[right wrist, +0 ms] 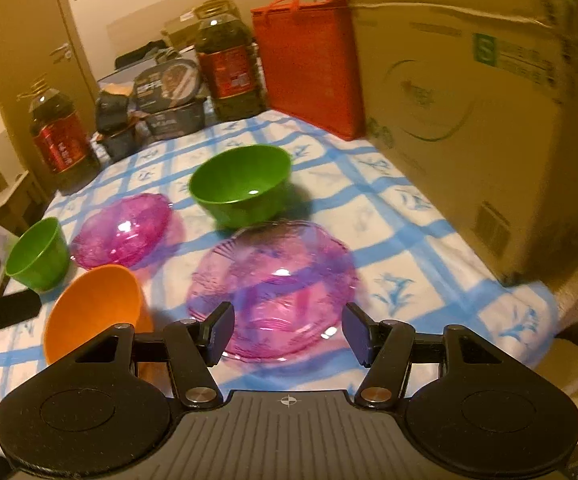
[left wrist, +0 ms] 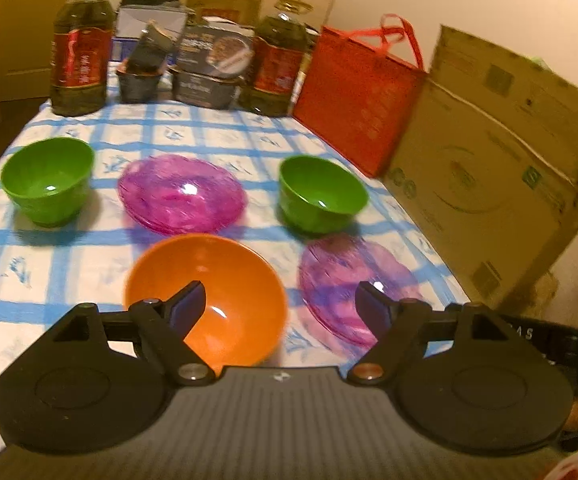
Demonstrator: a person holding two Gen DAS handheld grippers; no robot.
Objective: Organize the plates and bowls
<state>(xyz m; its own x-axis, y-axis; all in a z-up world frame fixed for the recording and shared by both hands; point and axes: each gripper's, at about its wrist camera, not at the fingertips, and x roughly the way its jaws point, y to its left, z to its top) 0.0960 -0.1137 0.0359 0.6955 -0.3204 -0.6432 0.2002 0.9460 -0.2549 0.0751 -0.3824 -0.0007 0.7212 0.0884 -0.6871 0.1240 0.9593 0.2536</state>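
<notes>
Labels: both oil bottles [left wrist: 82, 56] [left wrist: 277, 62] carry red labels, the print too blurred to read. The dark food tubs [left wrist: 205, 68] between them show a dish picture and unreadable pale lettering. The carton [left wrist: 489, 184] has green marks and a round outline drawing; no text resolves. Letters "AS" show on a black part at the right edge of the left wrist view.

Count on the checked worktop [left wrist: 29, 240]: 2 green bowls [left wrist: 47, 180] [left wrist: 321, 194], 1 orange bowl [left wrist: 209, 296], 2 pink plates [left wrist: 181, 194] [left wrist: 353, 288], 2 bottles, 1 red bag [left wrist: 359, 96], 1 carton.

Left hand-held gripper [left wrist: 281, 308]: jaws spread wide, nothing between them; it hovers over the orange bowl's right rim, one finger over the bowl, the other over the near pink plate.

Right hand-held gripper [right wrist: 288, 330]: jaws apart, empty, poised over the near edge of the near pink plate [right wrist: 273, 280]. Contact cannot be judged.

Motion blur softens both views. The carton is cut off at the frame edge.
</notes>
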